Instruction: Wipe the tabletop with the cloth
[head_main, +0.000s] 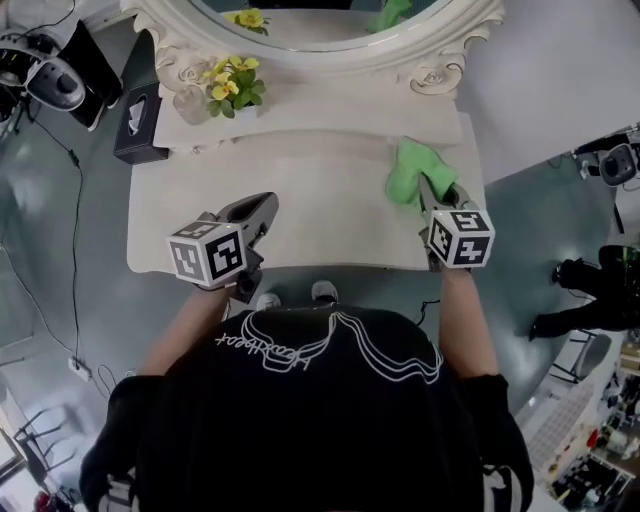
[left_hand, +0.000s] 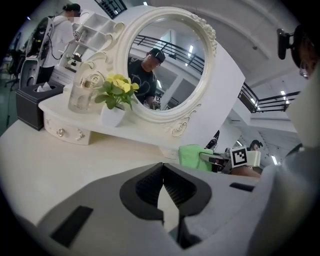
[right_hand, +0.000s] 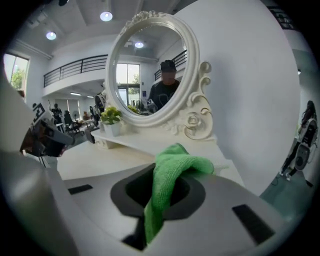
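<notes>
Now my right gripper is shut tight on the green cloth. The cloth sits over the back right part of the table, near the mirror. I can't tell if it touches the top. My left gripper is closed with nothing in it and hovers over the front left edge. I think I am in the wiping step. Next I should press the cloth down and slide it left, staying clear of the flowers.
</notes>
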